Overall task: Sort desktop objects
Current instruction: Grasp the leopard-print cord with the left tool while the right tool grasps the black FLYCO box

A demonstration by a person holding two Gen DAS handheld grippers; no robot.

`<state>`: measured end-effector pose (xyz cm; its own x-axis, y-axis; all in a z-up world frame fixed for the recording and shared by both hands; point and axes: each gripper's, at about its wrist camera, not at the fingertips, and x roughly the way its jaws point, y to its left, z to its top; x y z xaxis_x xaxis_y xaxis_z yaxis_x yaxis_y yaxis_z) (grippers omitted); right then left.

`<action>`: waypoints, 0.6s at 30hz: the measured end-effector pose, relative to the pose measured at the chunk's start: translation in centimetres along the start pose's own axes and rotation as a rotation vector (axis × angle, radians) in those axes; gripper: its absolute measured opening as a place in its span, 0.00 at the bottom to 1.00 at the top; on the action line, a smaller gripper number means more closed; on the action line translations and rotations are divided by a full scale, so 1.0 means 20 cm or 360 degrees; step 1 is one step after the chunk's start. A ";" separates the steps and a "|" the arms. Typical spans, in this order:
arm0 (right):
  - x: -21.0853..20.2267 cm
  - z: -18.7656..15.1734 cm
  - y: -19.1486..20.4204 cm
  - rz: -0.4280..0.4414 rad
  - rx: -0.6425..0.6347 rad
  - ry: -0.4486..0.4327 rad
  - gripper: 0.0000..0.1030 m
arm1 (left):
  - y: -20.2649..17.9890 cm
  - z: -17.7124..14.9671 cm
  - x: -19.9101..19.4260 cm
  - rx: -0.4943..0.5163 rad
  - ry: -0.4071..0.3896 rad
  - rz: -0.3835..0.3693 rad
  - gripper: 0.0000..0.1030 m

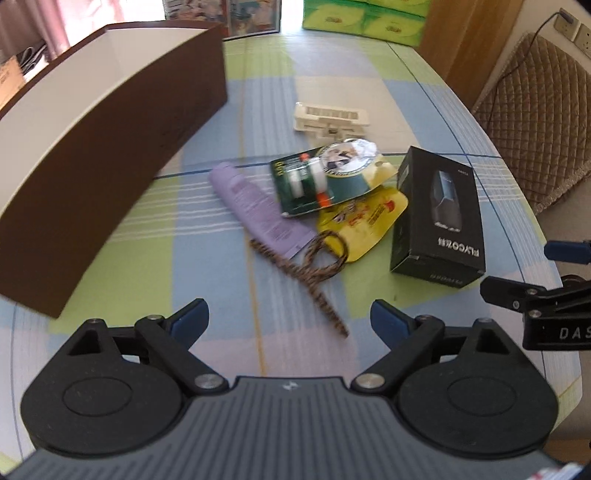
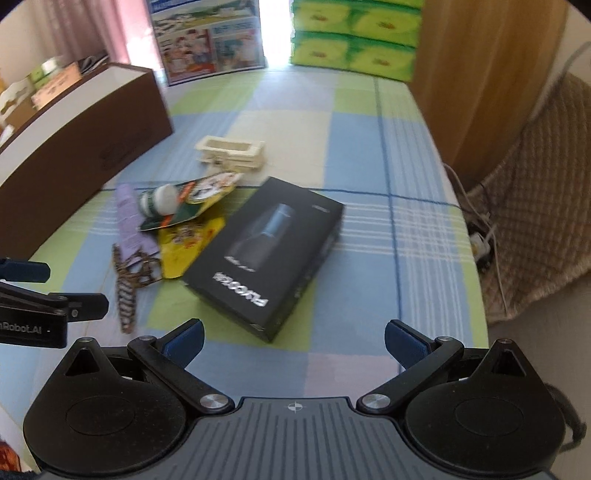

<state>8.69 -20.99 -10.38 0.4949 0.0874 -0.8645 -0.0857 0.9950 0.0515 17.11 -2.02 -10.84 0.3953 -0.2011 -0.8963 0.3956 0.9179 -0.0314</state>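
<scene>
A pile of objects lies mid-table: a black FLYCO box (image 1: 439,218) (image 2: 269,251), a purple tube (image 1: 258,210) (image 2: 129,225), a green blister pack (image 1: 314,181) (image 2: 173,203), a yellow pouch (image 1: 365,221) (image 2: 188,243), a leopard-print hair band (image 1: 314,266) (image 2: 129,284) and a cream plastic clip (image 1: 332,118) (image 2: 232,151). My left gripper (image 1: 290,321) is open and empty, just short of the hair band. My right gripper (image 2: 293,339) is open and empty, just short of the black box. Each gripper shows at the other view's edge.
A large brown box with a white inside (image 1: 110,122) (image 2: 85,136) stands open on the left. The checked tablecloth (image 1: 332,66) (image 2: 369,155) covers the table. Green tissue packs (image 2: 354,33) and a picture board (image 2: 207,40) stand at the far edge. A quilted chair (image 1: 535,122) is on the right.
</scene>
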 end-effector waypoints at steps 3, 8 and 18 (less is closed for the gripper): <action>0.02 0.00 -0.05 -0.0022 0.0070 0.0027 0.98 | -0.04 0.03 0.08 0.0064 0.0001 0.0033 0.89; 0.04 0.01 -0.11 -0.0037 0.0136 0.0048 0.98 | -0.07 0.03 0.20 0.0144 0.0055 0.0076 0.77; 0.09 0.11 -0.03 0.0065 0.0180 -0.0055 0.98 | 0.13 -0.04 0.21 0.0092 0.0085 0.0112 0.61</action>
<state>11.58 -21.28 -10.82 0.5228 0.1276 -0.8428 -0.0092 0.9895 0.1441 19.13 -0.31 -15.00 0.3798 -0.1166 -0.9177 0.4158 0.9077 0.0567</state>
